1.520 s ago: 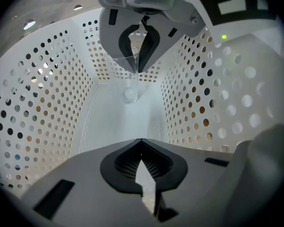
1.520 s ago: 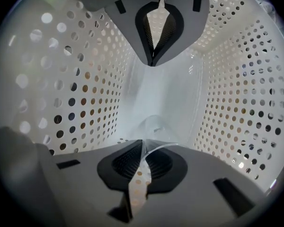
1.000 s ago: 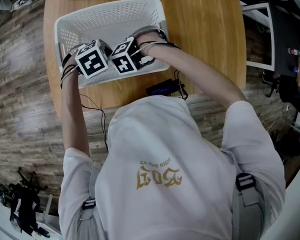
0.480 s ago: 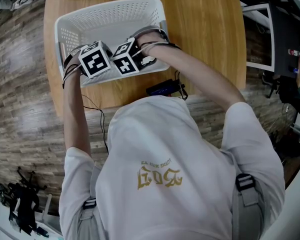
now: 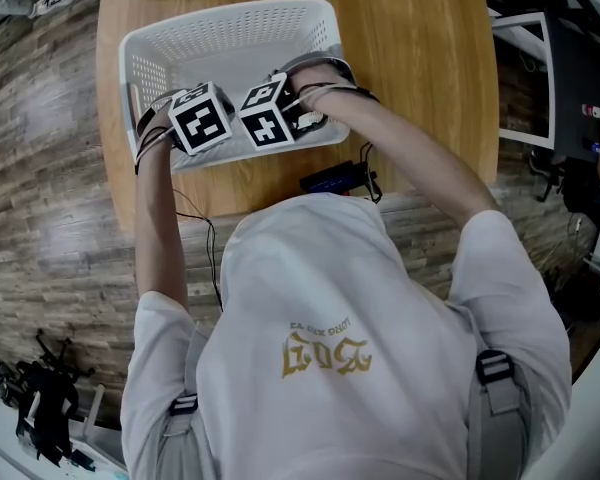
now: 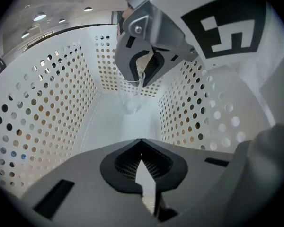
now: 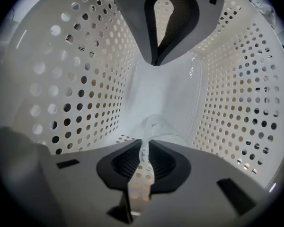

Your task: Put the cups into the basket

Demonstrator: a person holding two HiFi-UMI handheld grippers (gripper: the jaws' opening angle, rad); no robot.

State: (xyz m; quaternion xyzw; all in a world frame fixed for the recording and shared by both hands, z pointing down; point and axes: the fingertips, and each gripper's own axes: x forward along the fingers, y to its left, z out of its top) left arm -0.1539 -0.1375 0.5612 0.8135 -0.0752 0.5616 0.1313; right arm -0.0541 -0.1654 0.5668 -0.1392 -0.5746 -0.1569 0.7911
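1. The white perforated basket (image 5: 230, 28) sits on a round wooden table (image 5: 420, 58). Both grippers are down inside the basket, close to the wall nearest the person.
2. The right gripper (image 7: 144, 148) has its jaws drawn in to a thin slit. They pinch the rim wall of a clear plastic cup (image 7: 163, 129), and the rim's edge runs down between the two dark pads.
3. The cup is inside the basket, between its two long walls. In the left gripper view it hangs upright under the right gripper's tips, with its base low over the basket floor. Whether the base touches the floor cannot be told.
4. The left gripper (image 6: 142, 148) faces the right gripper across the inside of the basket. Its jaws meet at the tips with nothing between them, and only the basket floor shows through the slit behind the tips.
5. The left gripper is apart from the cup, with bare basket floor between the two.
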